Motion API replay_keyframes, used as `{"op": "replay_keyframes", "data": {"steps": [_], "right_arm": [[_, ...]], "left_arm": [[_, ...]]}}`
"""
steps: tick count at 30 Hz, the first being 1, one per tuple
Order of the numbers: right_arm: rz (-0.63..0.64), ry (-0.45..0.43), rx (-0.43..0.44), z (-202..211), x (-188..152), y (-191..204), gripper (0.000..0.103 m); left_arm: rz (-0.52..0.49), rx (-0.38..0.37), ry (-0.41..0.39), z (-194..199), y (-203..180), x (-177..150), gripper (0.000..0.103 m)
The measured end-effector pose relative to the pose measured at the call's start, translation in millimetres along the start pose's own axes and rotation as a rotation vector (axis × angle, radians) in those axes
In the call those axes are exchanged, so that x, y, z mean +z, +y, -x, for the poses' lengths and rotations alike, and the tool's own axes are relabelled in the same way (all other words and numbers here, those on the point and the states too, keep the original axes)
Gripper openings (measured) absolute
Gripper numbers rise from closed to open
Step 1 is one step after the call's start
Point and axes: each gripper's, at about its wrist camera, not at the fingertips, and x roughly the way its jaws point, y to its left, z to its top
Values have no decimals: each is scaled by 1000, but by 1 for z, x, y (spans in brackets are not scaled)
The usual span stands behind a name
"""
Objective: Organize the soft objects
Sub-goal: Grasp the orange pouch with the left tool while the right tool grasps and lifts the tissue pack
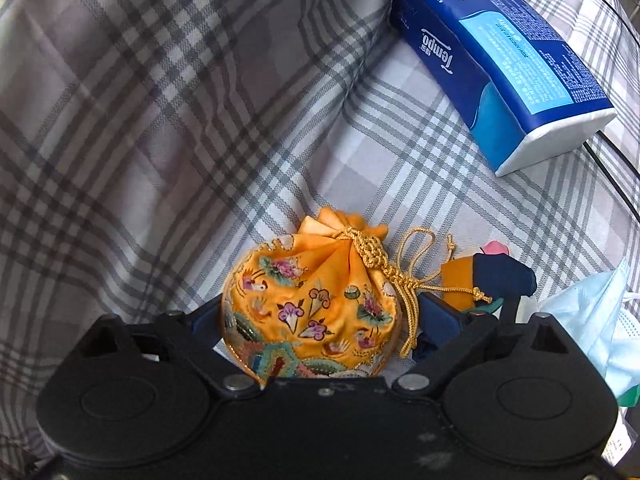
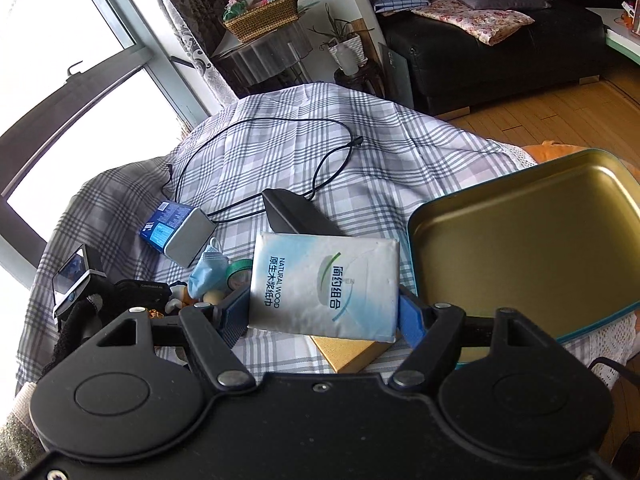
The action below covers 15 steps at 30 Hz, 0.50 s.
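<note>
In the left wrist view my left gripper (image 1: 316, 320) is shut on an orange embroidered drawstring pouch (image 1: 312, 304), with a blue pad on each side of it, just above the plaid cloth (image 1: 160, 120). A blue Tempo tissue pack (image 1: 500, 60) lies further ahead to the right. In the right wrist view my right gripper (image 2: 324, 316) is shut on a white and blue tissue pack (image 2: 324, 284) and holds it above the cloth, just left of an empty gold metal tray (image 2: 540, 248). The Tempo pack (image 2: 176, 236) lies to the far left.
A light blue face mask (image 1: 592, 320) and a small dark blue and orange item (image 1: 492, 276) lie right of the pouch. In the right wrist view I see the mask (image 2: 208, 272), a green tape roll (image 2: 240, 272), a black cable (image 2: 280, 168), a black device (image 2: 296, 216) and a yellow box (image 2: 352, 352).
</note>
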Motion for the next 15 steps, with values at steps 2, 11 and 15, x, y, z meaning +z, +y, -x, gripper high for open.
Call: {"op": "replay_keyframes", "data": {"steps": [2, 11, 15], "right_arm": [[-11, -3, -8, 2, 0, -6, 70], [-49, -37, -25, 15, 2, -26, 70], [-73, -63, -48, 23, 5, -38, 70]], "left_arm": [[30, -40, 19, -1, 7, 1, 88], [64, -82, -91, 37, 21, -12, 71], [35, -71, -262, 81, 16, -28, 71]]}}
